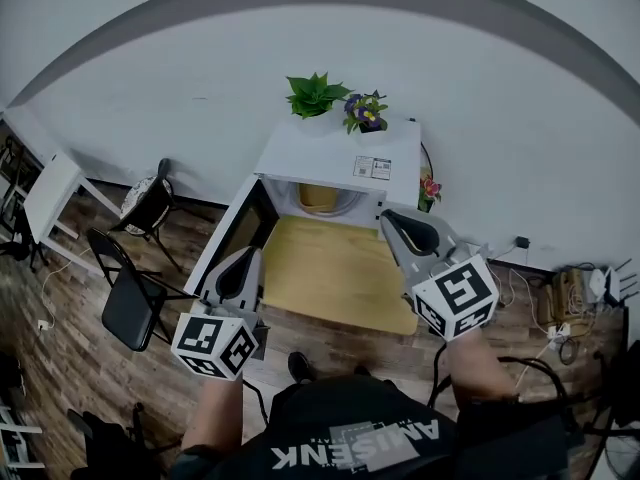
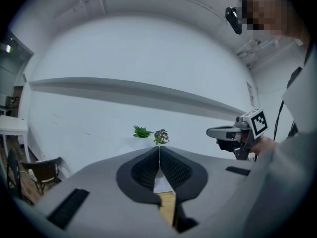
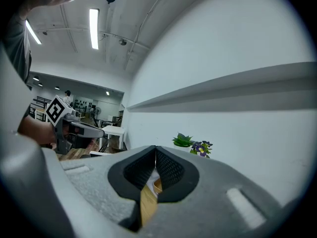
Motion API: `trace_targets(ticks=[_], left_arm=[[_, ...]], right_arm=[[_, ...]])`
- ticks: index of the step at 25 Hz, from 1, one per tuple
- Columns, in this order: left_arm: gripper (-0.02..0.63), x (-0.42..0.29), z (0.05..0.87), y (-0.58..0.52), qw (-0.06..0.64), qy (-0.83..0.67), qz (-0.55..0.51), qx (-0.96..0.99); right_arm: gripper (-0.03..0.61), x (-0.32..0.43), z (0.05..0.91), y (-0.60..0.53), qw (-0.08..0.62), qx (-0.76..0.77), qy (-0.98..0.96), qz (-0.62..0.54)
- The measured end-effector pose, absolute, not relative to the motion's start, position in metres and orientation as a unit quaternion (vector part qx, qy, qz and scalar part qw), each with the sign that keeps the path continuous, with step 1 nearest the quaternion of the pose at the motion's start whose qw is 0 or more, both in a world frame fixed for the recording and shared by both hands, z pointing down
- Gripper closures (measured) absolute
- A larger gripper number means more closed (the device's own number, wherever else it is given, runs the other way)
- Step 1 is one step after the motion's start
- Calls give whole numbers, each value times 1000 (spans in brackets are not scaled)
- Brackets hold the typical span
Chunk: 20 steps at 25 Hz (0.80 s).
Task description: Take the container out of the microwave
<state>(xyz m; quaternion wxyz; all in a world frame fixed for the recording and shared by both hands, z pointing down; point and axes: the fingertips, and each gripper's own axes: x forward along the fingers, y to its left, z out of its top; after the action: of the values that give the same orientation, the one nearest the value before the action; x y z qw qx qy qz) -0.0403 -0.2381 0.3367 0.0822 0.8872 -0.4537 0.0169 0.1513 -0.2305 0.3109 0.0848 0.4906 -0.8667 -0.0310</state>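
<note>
A white microwave (image 1: 340, 158) stands at the back of a wooden table (image 1: 335, 273), its door (image 1: 235, 233) swung open to the left. Inside sits a tan container (image 1: 320, 196). My left gripper (image 1: 243, 260) hovers at the table's front left, beside the open door, shut and empty. Over the table's right side, short of the microwave's mouth, my right gripper (image 1: 396, 220) is also shut and empty. In the left gripper view the jaws (image 2: 159, 150) meet in a closed line, with the right gripper (image 2: 223, 132) off to the side. The right gripper view shows its jaws (image 3: 155, 150) closed too.
A green plant (image 1: 316, 95) and a pot of purple flowers (image 1: 365, 113) stand on the microwave's top. More flowers (image 1: 430, 188) sit to its right. Black chairs (image 1: 130, 298) and a white table (image 1: 50, 193) stand left. Cables and a power strip (image 1: 560, 298) lie right.
</note>
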Motion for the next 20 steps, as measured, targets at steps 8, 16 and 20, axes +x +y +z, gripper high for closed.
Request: trace_targets(ticks=[8,16,20], left_arm=[[612,-81,332,-285,76,-421,5,904],[611,-103,336,-315,92,-388,-6,917],[546,-108,341,-322,103,-365,-6,925]], right_arm=[[571,118,313,-264,104,529,-842,-23],[552,92,308,-284,106,540,-835,-22],[542,81,314,-293,116,544,-831,-22]])
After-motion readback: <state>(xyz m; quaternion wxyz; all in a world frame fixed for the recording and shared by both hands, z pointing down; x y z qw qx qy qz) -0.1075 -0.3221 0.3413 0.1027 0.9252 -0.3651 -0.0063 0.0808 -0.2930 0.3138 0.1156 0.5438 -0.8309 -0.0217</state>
